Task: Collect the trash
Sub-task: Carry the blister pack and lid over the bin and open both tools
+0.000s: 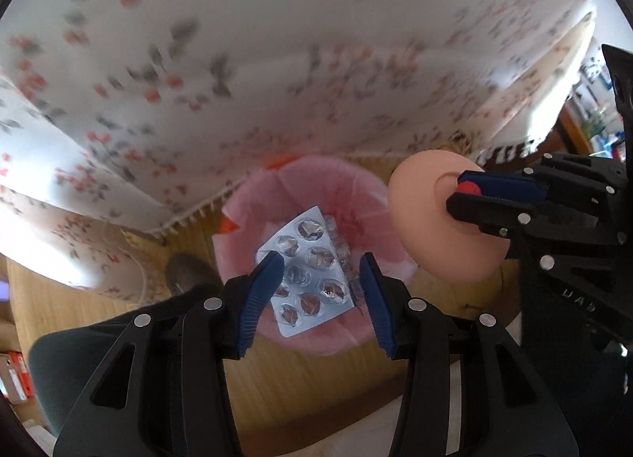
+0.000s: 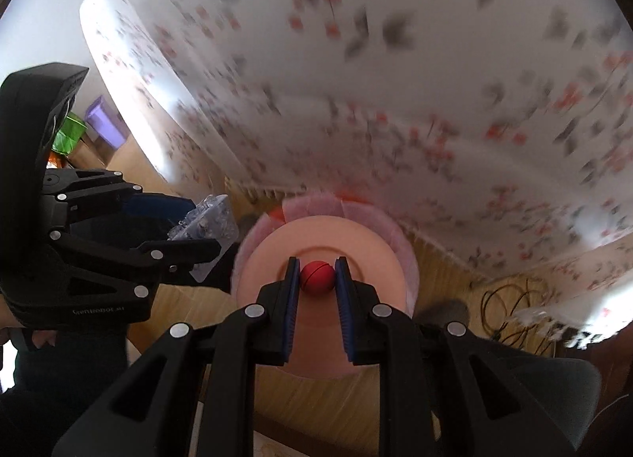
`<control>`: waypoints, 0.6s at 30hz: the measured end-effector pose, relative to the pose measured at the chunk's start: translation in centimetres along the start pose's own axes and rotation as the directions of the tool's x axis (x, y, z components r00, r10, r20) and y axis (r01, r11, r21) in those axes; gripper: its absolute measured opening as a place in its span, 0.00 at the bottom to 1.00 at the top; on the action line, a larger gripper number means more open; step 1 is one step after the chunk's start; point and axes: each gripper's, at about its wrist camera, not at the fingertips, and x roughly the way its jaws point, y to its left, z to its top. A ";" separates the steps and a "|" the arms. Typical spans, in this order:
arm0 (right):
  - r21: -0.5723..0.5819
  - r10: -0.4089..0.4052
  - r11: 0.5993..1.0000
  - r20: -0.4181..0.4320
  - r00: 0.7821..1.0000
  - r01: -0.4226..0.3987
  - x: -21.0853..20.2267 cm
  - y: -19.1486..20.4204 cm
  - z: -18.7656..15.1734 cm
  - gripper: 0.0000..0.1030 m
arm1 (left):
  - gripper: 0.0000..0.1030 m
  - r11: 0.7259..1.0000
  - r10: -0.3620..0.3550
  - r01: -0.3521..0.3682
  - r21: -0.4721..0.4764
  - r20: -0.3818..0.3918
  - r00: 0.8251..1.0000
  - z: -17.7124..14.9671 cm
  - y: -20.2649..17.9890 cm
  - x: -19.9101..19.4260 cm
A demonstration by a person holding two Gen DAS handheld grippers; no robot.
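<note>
A bin lined with a pink bag stands on the wooden floor below both grippers. My left gripper is over the bin mouth with its jaws apart; an empty silver blister pack lies between them, touching the left finger, apart from the right one. My right gripper is shut on the red knob of a peach round bin lid and holds it above the bin. The lid shows at the right in the left wrist view. The left gripper and blister pack show at the left in the right wrist view.
A bed with a white floral cover rises behind the bin. A dark slipper lies on the floor left of the bin. Black cables lie on the floor at the right. A purple box stands far left.
</note>
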 end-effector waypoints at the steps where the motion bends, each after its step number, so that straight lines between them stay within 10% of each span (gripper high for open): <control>1: 0.007 0.007 1.000 -0.021 1.000 -0.007 1.3 -0.3 -0.1 0.18 | 0.45 1.000 -0.009 0.009 -0.007 -0.024 1.000 0.1 0.3 1.4; 18: 0.095 0.042 0.995 -0.236 0.971 -0.020 13.5 -3.9 -1.6 0.18 | 0.54 0.990 -0.069 0.033 -0.139 -0.261 0.963 1.0 4.2 16.0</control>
